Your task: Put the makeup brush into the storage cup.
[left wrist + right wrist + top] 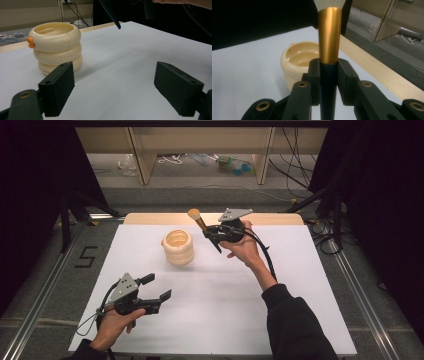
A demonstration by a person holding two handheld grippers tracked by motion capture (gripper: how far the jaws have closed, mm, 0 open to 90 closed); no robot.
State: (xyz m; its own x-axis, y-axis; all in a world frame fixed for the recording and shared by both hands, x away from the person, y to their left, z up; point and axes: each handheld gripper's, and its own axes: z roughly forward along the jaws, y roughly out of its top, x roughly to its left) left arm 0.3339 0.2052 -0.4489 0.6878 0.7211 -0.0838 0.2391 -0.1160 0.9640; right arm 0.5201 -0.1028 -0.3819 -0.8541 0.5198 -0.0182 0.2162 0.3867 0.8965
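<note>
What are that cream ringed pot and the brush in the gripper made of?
The cream pot looks like glossy moulded plastic, possibly glazed ceramic: smooth stacked rings with soft highlights. The brush has a gold collar with a satin metallic sheen, likely metal, a dark smooth handle, probably plastic or lacquered wood, and pale soft bristles.

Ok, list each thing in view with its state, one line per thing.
Makeup brush: held clear of the table, bristles up, tilted.
Ringed cream cup: upright on the table, looks empty.
Right gripper: shut on the brush's dark handle.
Left gripper: open, nothing between its jaws.
</note>
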